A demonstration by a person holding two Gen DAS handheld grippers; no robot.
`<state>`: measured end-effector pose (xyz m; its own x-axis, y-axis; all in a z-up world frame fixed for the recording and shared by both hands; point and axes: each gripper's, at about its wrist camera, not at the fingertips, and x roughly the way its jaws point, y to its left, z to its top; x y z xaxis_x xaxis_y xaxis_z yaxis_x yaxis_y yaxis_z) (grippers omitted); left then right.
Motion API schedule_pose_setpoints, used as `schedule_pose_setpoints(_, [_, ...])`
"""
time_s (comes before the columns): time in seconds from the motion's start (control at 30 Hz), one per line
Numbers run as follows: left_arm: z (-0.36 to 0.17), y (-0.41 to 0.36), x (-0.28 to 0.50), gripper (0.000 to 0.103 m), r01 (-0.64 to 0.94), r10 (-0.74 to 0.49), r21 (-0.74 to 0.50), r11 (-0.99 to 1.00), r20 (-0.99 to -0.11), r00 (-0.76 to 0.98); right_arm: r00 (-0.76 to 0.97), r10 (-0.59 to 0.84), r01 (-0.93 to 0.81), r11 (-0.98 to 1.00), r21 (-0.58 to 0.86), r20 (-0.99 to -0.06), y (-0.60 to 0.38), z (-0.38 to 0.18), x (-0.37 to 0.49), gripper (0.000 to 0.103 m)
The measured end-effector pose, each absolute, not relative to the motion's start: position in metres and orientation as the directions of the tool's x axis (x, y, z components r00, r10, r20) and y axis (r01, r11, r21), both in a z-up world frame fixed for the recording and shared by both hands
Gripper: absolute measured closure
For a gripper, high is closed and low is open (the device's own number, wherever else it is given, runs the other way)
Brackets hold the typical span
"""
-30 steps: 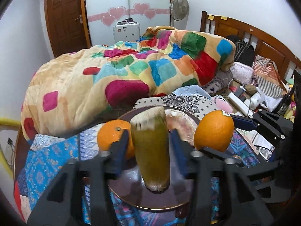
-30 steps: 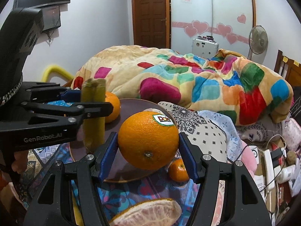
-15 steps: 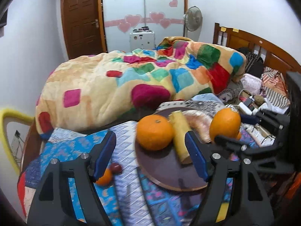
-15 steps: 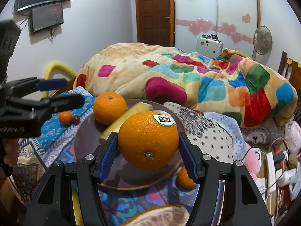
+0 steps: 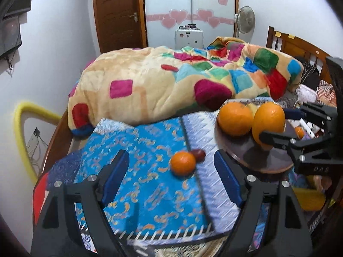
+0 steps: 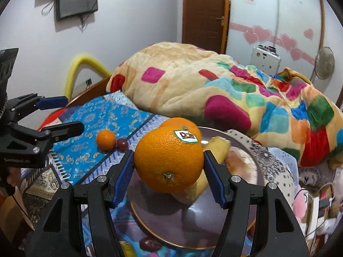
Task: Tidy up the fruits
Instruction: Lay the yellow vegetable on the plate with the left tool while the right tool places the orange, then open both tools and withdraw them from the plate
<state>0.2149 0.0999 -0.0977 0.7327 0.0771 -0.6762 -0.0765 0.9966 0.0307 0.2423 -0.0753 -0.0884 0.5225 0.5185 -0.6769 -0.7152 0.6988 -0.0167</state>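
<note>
My right gripper (image 6: pixel 169 178) is shut on a large orange with a Dole sticker (image 6: pixel 169 160) and holds it just above the brown plate (image 6: pixel 193 218). On the plate lie another orange (image 6: pixel 182 124) and a banana piece (image 6: pixel 216 147). My left gripper (image 5: pixel 171 175) is open and empty, over the blue cloth, with a small mandarin (image 5: pixel 182 166) and a dark red fruit (image 5: pixel 198 155) lying between and just beyond its fingers. In the left wrist view the plate (image 5: pixel 246 156) sits at the right, with the held orange (image 5: pixel 269 124) over it.
A colourful patchwork blanket (image 5: pixel 171 85) is heaped behind the blue cloth (image 5: pixel 139 171). A yellow padded rail (image 5: pixel 21 132) stands at the left. A dark red fruit (image 6: pixel 150 244) lies by the plate's near rim. Clutter lies at the right (image 6: pixel 317 197).
My left gripper let go of the banana piece onto the plate, opened, and swung left over the small mandarin. My right gripper kept hold of the orange and turned left.
</note>
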Motion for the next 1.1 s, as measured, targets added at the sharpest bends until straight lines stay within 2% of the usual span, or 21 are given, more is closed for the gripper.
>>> schedule_pose_setpoints(0.3, [-0.117, 0.098, 0.200, 0.020, -0.049, 0.052, 0.024, 0.998, -0.699, 0.713, 0.446, 0.447, -0.739, 0.673, -0.037, -0.775, -0.057, -0.103, 0.248, 0.039])
schedule_pose_setpoints(0.4, [-0.117, 0.093, 0.196, 0.020, -0.040, 0.049, 0.029, 0.999, -0.699, 0.713, 0.474, 0.446, -0.734, 0.677, -0.060, -0.759, -0.059, -0.098, 0.242, 0.030])
schedule_pose_setpoints(0.73, [-0.085, 0.059, 0.167, 0.020, 0.004, 0.014, 0.026, 1.000, -0.652, 0.758, 0.574, 0.454, -0.664, 0.745, -0.063, -0.681, -0.109, -0.063, 0.209, 0.030])
schedule_pose_setpoints(0.93, [-0.065, 0.026, 0.140, 0.011, 0.038, -0.011, 0.031, 0.999, -0.610, 0.792, 0.627, 0.445, -0.613, 0.788, -0.053, -0.640, -0.148, -0.049, 0.179, 0.030])
schedule_pose_setpoints(1.1, [-0.064, -0.001, 0.129, 0.007, 0.067, -0.053, 0.000, 0.998, -0.621, 0.782, 0.649, 0.428, -0.577, 0.815, -0.041, -0.630, -0.176, -0.051, 0.160, 0.030])
